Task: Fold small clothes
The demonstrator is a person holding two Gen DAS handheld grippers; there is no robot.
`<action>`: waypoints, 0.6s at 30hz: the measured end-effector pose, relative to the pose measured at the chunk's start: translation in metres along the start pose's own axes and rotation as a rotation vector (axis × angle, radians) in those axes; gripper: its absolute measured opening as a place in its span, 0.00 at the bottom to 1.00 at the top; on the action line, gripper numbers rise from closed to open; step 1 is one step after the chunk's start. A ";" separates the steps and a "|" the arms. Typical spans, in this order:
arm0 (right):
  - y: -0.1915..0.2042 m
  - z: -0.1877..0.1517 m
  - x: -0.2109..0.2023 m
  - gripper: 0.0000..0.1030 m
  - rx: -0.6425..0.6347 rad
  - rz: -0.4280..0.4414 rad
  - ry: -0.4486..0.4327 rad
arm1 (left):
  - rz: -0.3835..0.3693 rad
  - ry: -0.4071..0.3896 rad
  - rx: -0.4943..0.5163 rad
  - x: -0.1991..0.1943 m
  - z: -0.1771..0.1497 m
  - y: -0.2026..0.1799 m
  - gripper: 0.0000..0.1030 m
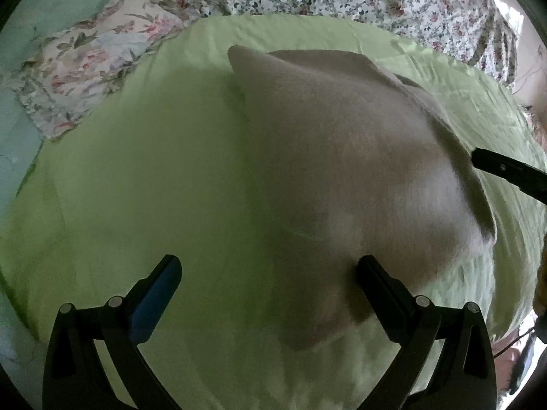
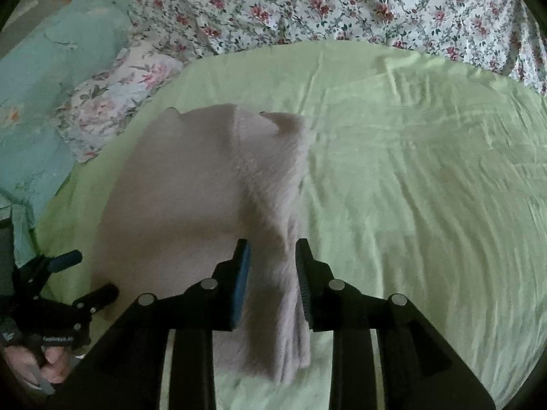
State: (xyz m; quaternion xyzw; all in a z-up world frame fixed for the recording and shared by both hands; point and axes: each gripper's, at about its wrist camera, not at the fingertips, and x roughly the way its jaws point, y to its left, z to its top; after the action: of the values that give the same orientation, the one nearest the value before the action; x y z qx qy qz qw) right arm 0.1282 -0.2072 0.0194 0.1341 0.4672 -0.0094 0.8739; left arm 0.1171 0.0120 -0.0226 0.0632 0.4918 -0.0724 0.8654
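A small pale pinkish-grey garment (image 1: pixel 342 157) lies on the light green sheet (image 1: pixel 136 188). My left gripper (image 1: pixel 270 273) is open and empty, its fingers straddling the garment's near left edge. In the right wrist view the garment (image 2: pixel 191 188) lies left of centre, and its right edge is lifted into a bunched strip. My right gripper (image 2: pixel 271 266) is shut on that strip of the garment. The right gripper's finger shows at the right edge of the left wrist view (image 1: pixel 506 171). The left gripper shows at the lower left of the right wrist view (image 2: pixel 65 283).
A floral quilt (image 2: pixel 342 3) lies bunched along the far side. A floral pillow (image 1: pixel 89 65) and a teal cloth (image 2: pixel 51 78) lie at the left. The green sheet (image 2: pixel 427 188) stretches to the right of the garment.
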 end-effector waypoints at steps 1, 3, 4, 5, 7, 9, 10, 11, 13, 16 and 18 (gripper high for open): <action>0.002 -0.004 -0.005 0.33 -0.003 0.000 -0.001 | 0.010 -0.003 0.000 -0.004 -0.002 0.000 0.99; 0.005 -0.009 -0.010 0.37 -0.006 0.009 0.000 | 0.014 -0.010 -0.004 -0.011 -0.006 0.000 0.99; 0.007 -0.013 -0.015 0.38 -0.008 0.016 0.000 | 0.017 -0.017 -0.009 -0.016 -0.008 0.001 0.99; 0.008 -0.015 -0.017 0.39 -0.009 0.017 0.000 | 0.023 -0.022 -0.012 -0.021 -0.009 0.001 0.99; 0.012 -0.021 -0.024 0.39 -0.011 0.023 0.001 | 0.031 -0.031 -0.013 -0.028 -0.012 0.002 0.99; 0.016 -0.027 -0.032 0.43 -0.020 0.030 0.000 | 0.043 -0.044 -0.007 -0.036 -0.015 0.001 0.99; 0.018 -0.030 -0.035 0.47 -0.026 0.032 -0.001 | 0.052 -0.051 0.000 -0.040 -0.018 -0.001 0.99; 0.020 -0.033 -0.038 0.50 -0.034 0.035 -0.001 | 0.056 -0.053 0.005 -0.041 -0.019 -0.002 0.99; 0.023 -0.040 -0.042 0.57 -0.042 0.041 0.003 | 0.066 -0.060 0.019 -0.047 -0.023 -0.005 0.99; 0.027 -0.049 -0.044 0.62 -0.054 0.046 0.019 | 0.069 -0.061 0.028 -0.050 -0.027 -0.008 0.99; 0.027 -0.055 -0.045 0.66 -0.054 0.054 0.032 | 0.069 -0.061 0.033 -0.052 -0.030 -0.010 0.99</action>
State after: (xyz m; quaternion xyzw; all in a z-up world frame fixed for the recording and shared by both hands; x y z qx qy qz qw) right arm 0.0621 -0.1727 0.0332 0.1231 0.4771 0.0290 0.8697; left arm 0.0630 0.0109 0.0067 0.0920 0.4615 -0.0527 0.8808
